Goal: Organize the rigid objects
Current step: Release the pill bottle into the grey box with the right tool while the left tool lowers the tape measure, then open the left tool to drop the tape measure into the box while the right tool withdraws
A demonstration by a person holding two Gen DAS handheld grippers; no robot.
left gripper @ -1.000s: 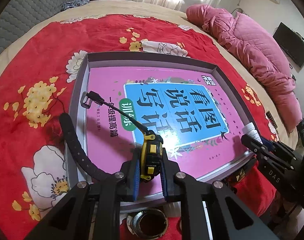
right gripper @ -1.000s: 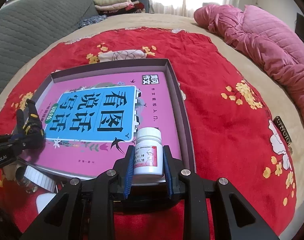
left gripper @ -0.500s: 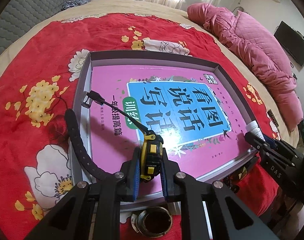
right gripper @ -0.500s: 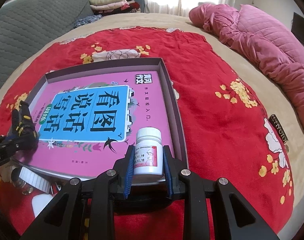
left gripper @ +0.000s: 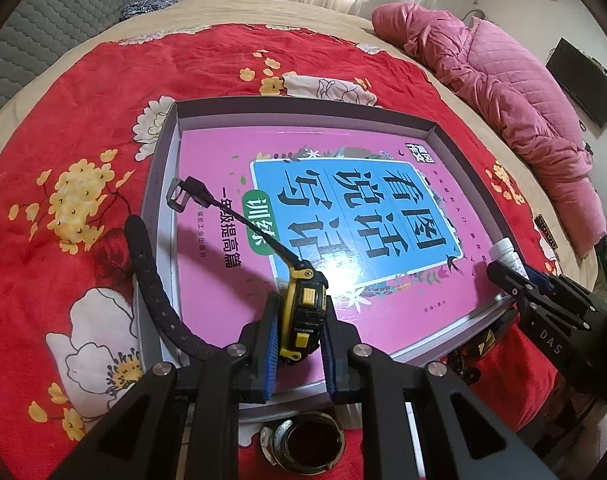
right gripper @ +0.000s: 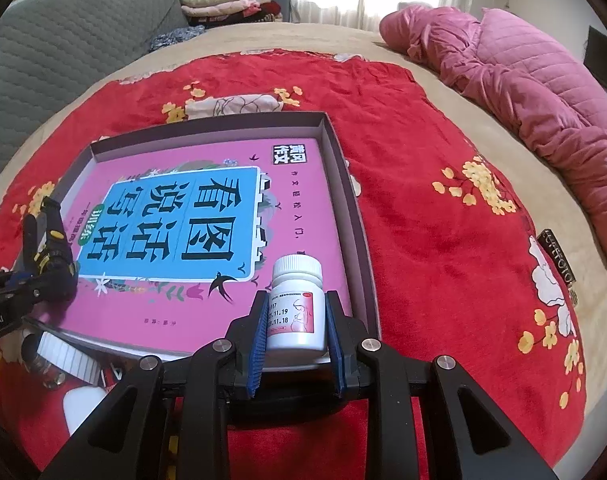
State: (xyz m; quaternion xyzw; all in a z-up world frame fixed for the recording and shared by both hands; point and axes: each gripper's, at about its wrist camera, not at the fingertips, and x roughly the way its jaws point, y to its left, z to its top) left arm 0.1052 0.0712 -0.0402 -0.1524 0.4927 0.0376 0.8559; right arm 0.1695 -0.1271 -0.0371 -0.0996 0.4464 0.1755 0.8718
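Observation:
A grey shallow box (left gripper: 303, 114) lies on the red floral blanket with a pink and blue book (left gripper: 383, 208) flat inside it. My left gripper (left gripper: 301, 320) is shut on a yellow and black wristwatch (left gripper: 303, 300) over the book's near edge. One black strap curls out over the box's left wall, and the buckle end sticks up over the book. My right gripper (right gripper: 297, 320) is shut on a white pill bottle (right gripper: 297, 276), held upright at the near right corner of the box (right gripper: 207, 128). I cannot tell whether the bottle touches the book (right gripper: 183, 220).
A metal ring-shaped jar (left gripper: 303, 440) lies just below the box's near edge. A white ribbed band (right gripper: 67, 356) and a white object (right gripper: 81, 404) lie at the near left. A pink quilt (right gripper: 523, 80) runs along the right, with folded clothes (right gripper: 223, 0) at the back.

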